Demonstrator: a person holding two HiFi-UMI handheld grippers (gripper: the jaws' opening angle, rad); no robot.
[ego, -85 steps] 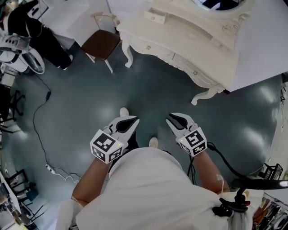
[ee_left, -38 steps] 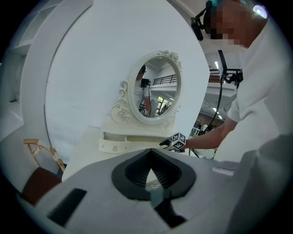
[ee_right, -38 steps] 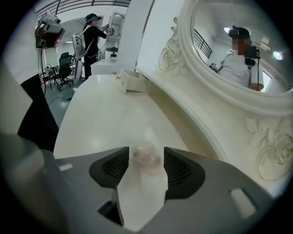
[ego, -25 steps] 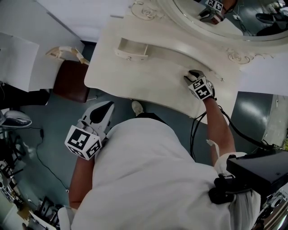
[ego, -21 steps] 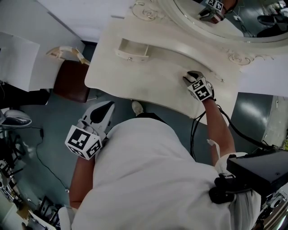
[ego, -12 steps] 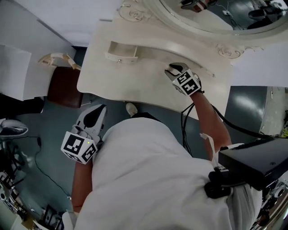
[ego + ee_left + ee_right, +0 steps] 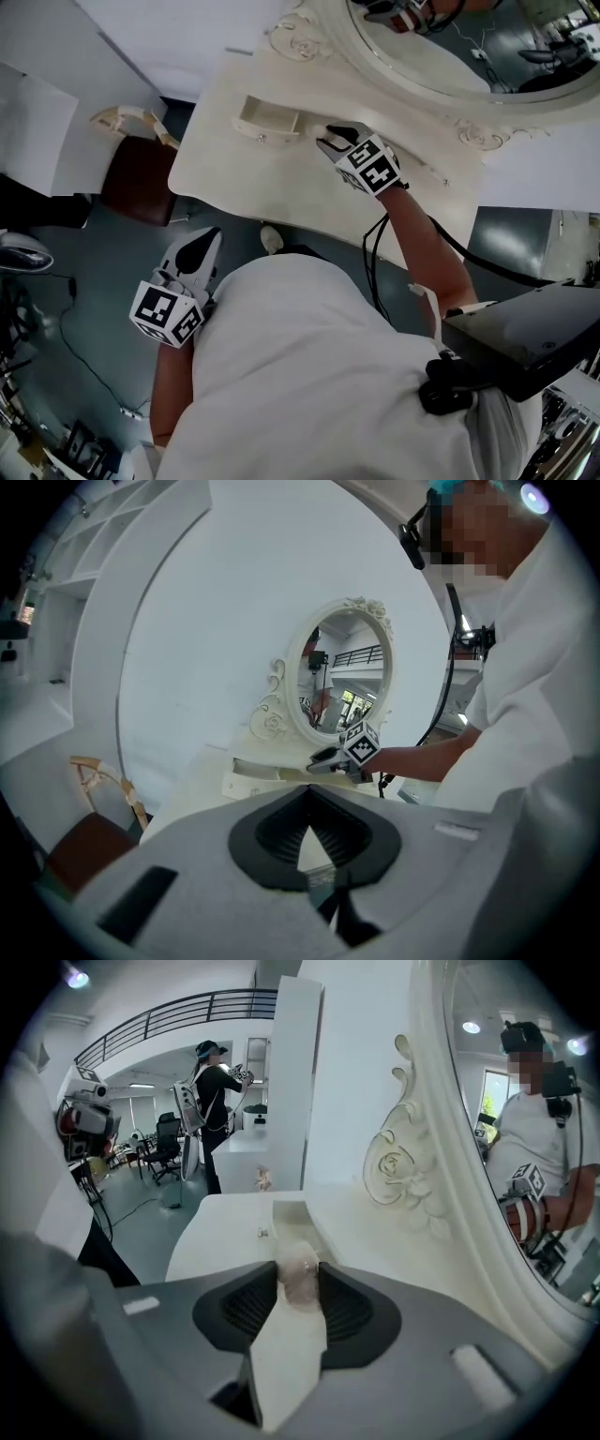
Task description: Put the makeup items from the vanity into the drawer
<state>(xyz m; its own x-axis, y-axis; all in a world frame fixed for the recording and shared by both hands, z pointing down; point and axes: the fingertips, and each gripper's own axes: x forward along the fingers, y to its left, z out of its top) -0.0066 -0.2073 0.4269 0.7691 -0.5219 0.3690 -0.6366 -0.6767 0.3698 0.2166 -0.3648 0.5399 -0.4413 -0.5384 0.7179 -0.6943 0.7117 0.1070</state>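
**Carrying a makeup piece to the drawer**

The fingers of the right gripper (image 7: pixel 330 141) have just been closing and now pinch a small, translucent pinkish makeup item (image 7: pixel 298 1279), too blurred to name more closely. Just ahead sits the little open cream wooden drawer (image 7: pixel 267 119), on the glossy cream vanity table (image 7: pixel 272 192) under the oval mirror (image 7: pixel 441 66) with its carved scroll frame. The next move, I judge, is to bring the item over the drawer's cavity, lower it and release. The left gripper (image 7: pixel 208 236) hangs low beside the hip, fingers together and empty.
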